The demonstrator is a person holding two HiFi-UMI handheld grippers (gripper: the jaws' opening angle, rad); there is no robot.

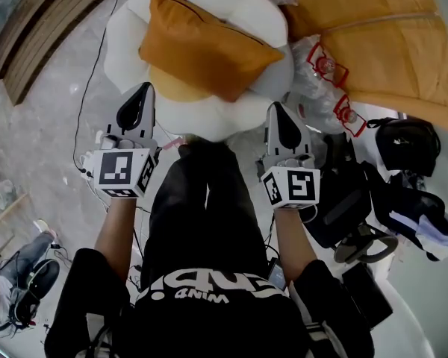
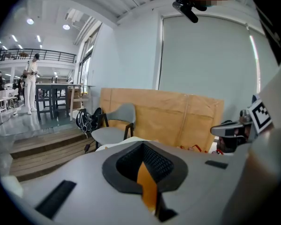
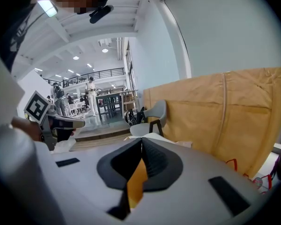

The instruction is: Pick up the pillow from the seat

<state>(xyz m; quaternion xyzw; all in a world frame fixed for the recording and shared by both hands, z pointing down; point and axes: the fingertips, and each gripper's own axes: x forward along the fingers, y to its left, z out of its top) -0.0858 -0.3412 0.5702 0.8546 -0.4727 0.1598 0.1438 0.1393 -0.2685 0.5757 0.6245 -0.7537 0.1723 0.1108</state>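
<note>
An orange pillow (image 1: 205,47) lies tilted on a white puffy seat (image 1: 231,114) at the top middle of the head view. My left gripper (image 1: 145,88) hangs just short of the seat's near-left edge, and its jaws are shut with nothing between them. My right gripper (image 1: 275,108) is level with it at the seat's near-right edge, also shut and empty. Neither touches the pillow. In the left gripper view the shut left gripper (image 2: 143,145) shows a sliver of the orange pillow (image 2: 147,186) below its pads. The right gripper view has the right gripper (image 3: 141,142) closed the same way over the pillow (image 3: 136,184).
A large brown cardboard sheet (image 1: 373,36) leans right of the seat, with crumpled plastic bags (image 1: 325,73) before it. Black bags (image 1: 407,144) and gear crowd the right floor. Wooden steps (image 1: 37,36) run at top left; cables (image 1: 86,95) trail left. A grey chair (image 2: 114,125) stands behind.
</note>
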